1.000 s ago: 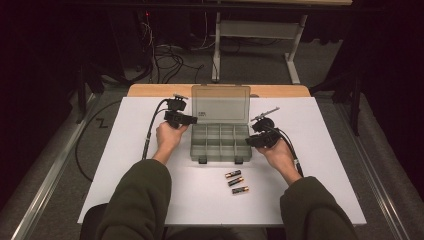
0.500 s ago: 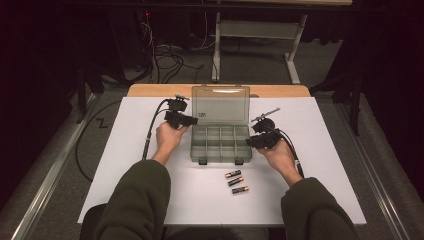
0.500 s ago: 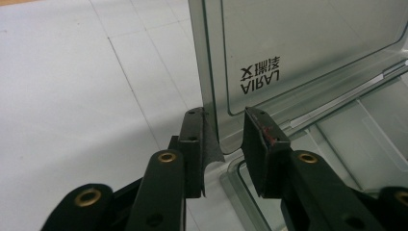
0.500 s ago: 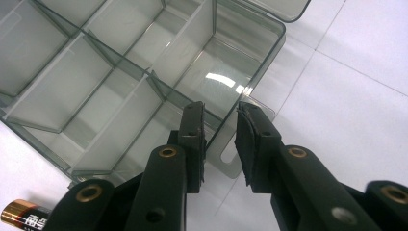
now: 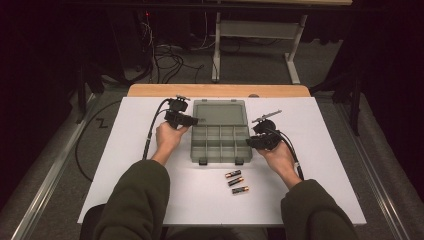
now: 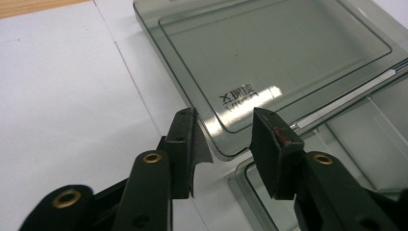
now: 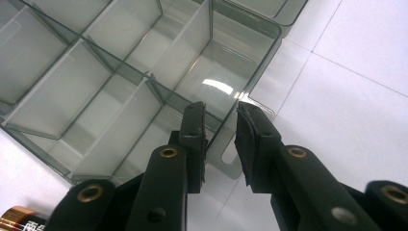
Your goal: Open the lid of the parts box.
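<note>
— What's the left claw [image 6: 223, 139] doing at the box?

— It sits at the left near corner of the opened lid [image 6: 269, 57], jaws parted and just now spreading wider, the lid's edge between them but not pinched.

— And the right claw [image 7: 219, 130]?

— Parted a little, straddling the right wall of the organizer box [image 5: 220, 142] by its latch tab [image 7: 231, 161]; I can't tell whether the pads press it.

— Where's the box?

— Mid-surface, between both hands, lid laid back on the far side, compartments bare.

— Anything else around?

— Three batteries [image 5: 236, 182] lie on the white surface [image 5: 340, 165], near side of the box, clear of both claws.
</note>
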Demonstrator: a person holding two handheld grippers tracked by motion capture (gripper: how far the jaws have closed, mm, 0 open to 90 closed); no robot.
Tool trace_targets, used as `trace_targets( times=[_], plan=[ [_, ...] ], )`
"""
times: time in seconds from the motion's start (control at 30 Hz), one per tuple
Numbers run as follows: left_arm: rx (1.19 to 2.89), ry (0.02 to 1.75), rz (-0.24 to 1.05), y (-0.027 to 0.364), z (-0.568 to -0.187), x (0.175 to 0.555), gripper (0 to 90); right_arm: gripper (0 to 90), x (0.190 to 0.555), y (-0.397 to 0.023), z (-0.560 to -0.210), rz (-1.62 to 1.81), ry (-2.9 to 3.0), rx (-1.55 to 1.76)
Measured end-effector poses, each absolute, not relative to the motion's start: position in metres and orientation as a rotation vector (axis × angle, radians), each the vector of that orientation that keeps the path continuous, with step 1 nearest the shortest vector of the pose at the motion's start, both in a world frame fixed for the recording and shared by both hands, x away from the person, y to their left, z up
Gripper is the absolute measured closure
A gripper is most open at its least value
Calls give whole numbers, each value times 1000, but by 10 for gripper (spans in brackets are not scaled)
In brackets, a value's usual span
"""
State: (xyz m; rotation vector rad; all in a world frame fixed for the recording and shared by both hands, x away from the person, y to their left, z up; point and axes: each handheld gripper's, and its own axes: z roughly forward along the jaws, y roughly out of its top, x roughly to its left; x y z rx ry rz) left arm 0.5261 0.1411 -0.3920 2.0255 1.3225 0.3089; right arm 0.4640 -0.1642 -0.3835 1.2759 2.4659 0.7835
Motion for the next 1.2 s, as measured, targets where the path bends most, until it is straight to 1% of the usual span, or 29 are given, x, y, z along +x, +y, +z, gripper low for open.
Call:
trace_targets(
  times=[0.03,0.17,0.33,0.5,0.6,0.67,0.77,1.0,1.1,1.2],
  plan=[
    [2027,1320,310,141,-391,526,585,746,464,-164,-384,787,2464,1276],
    [2030,1308,310,140,-388,524,555,719,464,-165,-384,804,2466,1284],
    [2056,1317,300,145,-384,518,539,694,461,-165,-384,824,2452,1249],
    [2050,1311,295,151,-378,511,513,649,457,-167,-379,879,2419,1238],
    [2048,1298,293,154,-373,504,497,629,454,-170,-375,907,2412,1231],
    [2036,1296,306,156,-370,500,481,647,451,-172,-374,925,2418,1228],
    [2012,1284,294,159,-367,493,470,646,448,-175,-377,926,2437,1219],
    [1981,1250,311,164,-359,475,452,604,437,-185,-373,999,2385,1213],
    [1980,1226,344,165,-354,465,434,575,430,-188,-371,1031,2363,1208],
    [1973,1194,349,166,-350,457,426,542,426,-192,-370,1068,2336,1206]
  ],
)
